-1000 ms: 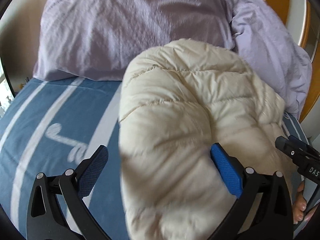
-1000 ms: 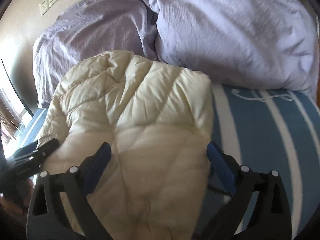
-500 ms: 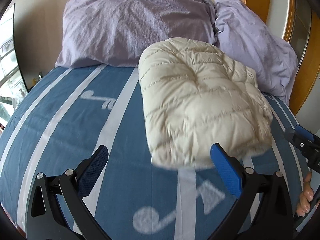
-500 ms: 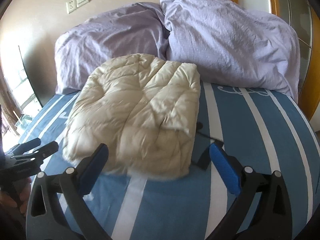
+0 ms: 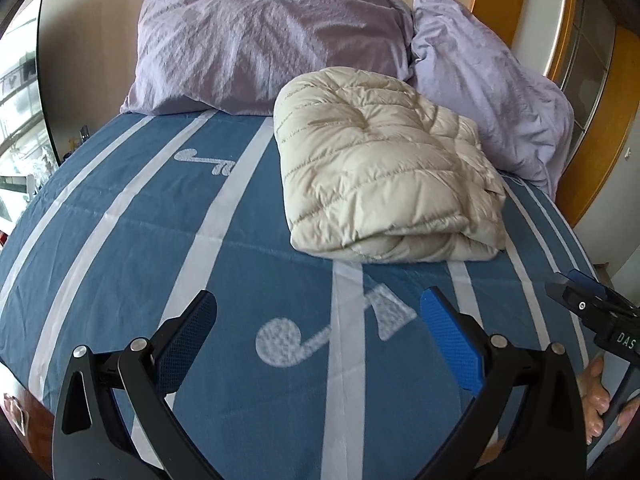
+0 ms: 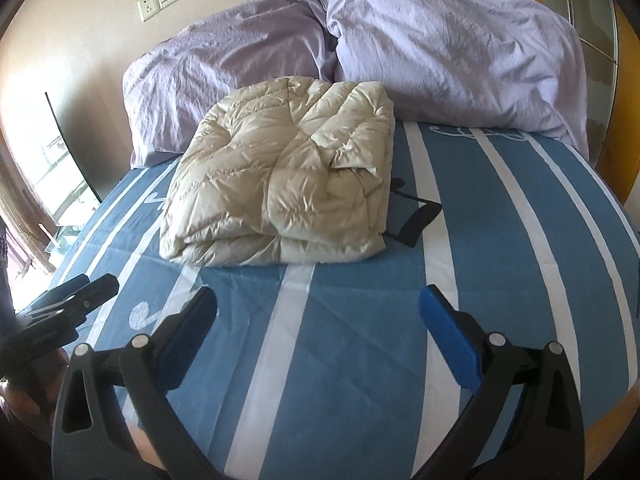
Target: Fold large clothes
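Both grippers, left gripper [image 5: 318, 318] and right gripper [image 6: 318, 316], fingers wide, holding nothing, above bedsheet [image 5: 160, 240]. Folded jacket [image 5: 384, 168] lies near pillows [image 6: 440, 52], apart from fingers. Risk: puffy filling may spring open; black strap [image 6: 416, 220] beside jacket may snag.

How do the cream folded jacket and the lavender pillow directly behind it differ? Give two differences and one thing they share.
The jacket is cream, shiny and quilted; the pillow is lavender, matte and wrinkled. The jacket lies folded flat; the pillow leans against the wall. Both rest on the striped blue bedsheet.
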Available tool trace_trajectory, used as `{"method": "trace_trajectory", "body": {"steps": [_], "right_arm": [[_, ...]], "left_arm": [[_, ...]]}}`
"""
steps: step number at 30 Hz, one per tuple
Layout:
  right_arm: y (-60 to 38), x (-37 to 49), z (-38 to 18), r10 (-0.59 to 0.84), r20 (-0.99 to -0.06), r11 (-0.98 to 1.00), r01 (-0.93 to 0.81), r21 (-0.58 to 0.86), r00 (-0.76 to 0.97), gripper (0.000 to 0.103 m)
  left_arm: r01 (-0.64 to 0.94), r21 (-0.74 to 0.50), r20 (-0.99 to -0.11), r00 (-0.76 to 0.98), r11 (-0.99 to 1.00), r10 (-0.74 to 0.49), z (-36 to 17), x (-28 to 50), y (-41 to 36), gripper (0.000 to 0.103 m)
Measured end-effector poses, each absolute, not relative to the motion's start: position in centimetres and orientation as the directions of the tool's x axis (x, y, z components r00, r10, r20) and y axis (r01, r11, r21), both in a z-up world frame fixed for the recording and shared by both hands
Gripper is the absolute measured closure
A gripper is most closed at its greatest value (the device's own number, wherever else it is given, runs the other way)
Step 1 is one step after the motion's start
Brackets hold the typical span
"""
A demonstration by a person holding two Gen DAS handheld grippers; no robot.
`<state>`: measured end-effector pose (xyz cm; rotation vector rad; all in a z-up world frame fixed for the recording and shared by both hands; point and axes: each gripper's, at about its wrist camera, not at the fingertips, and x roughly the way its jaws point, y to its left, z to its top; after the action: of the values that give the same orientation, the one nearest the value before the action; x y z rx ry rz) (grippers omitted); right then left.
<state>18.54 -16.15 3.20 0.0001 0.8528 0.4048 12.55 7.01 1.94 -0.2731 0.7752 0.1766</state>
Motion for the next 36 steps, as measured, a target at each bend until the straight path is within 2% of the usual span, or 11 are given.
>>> {"method": "trace_trajectory", "body": {"steps": [15,24,36], "right_arm": [[-16.4,15.8,6.3,0.363,-0.731,0.914,-0.375,0.157,0.578,0.002],[-16.8,15.3,6.7,0.39,-0.738,0.907,-0.369,0.204,0.55,0.002],[-16.9,15.0,6.9,0.398,-0.737,0.904,-0.37,0.214,0.546,0.002]], "left_arm": [[-0.215,-0.216,-0.702,0.712,0.953,0.001,4.5,10.0,5.4,0.001],[-0.196,-0.25,-0.712,0.701,0.948,-0.043,5.0,9.3,5.0,0.001],[-0.203,-0.247,-0.712,0.701,0.947,-0.035,5.4,8.9,4.8,0.001]]}}
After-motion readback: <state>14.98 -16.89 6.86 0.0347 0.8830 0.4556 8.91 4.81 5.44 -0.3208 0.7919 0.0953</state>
